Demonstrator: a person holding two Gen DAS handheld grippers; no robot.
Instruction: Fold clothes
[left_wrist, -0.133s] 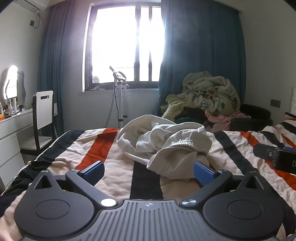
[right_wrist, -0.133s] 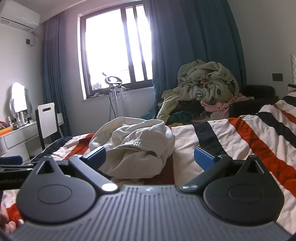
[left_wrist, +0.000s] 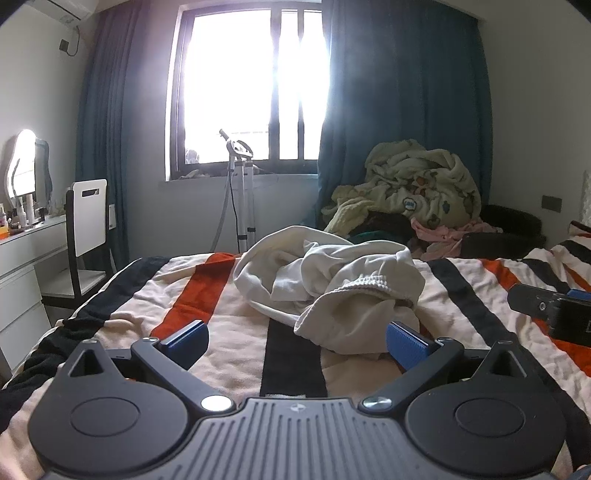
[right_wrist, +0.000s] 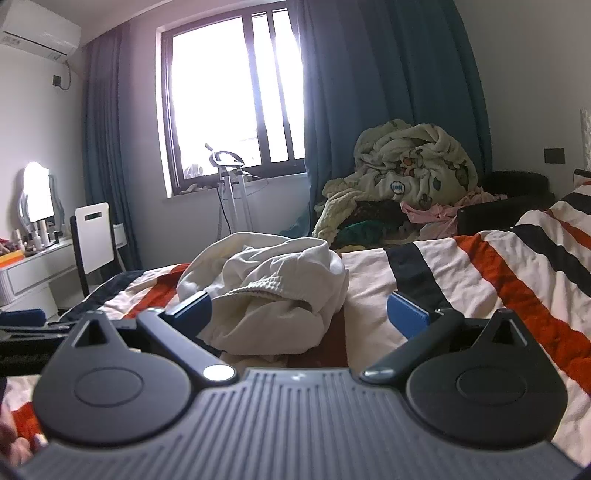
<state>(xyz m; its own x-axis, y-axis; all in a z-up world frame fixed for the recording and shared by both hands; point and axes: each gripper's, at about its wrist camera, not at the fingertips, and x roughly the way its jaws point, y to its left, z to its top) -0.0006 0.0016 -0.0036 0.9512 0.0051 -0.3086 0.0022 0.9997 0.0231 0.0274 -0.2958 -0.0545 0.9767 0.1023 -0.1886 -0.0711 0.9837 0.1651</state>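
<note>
Crumpled in a heap on the striped blanket, white garment (waistband up), flanked by left gripper and right gripper, both spread wide, empty, poised for grasping.

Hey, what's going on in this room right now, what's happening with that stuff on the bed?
A person is holding a two-finger gripper in each hand, facing a crumpled white garment that lies in a heap on the striped bed cover. The left gripper and the right gripper are both open and hold nothing. Neither grips the garment, so the folding has not started. A separate pile of laundry sits beyond the bed near the blue curtain.
</note>
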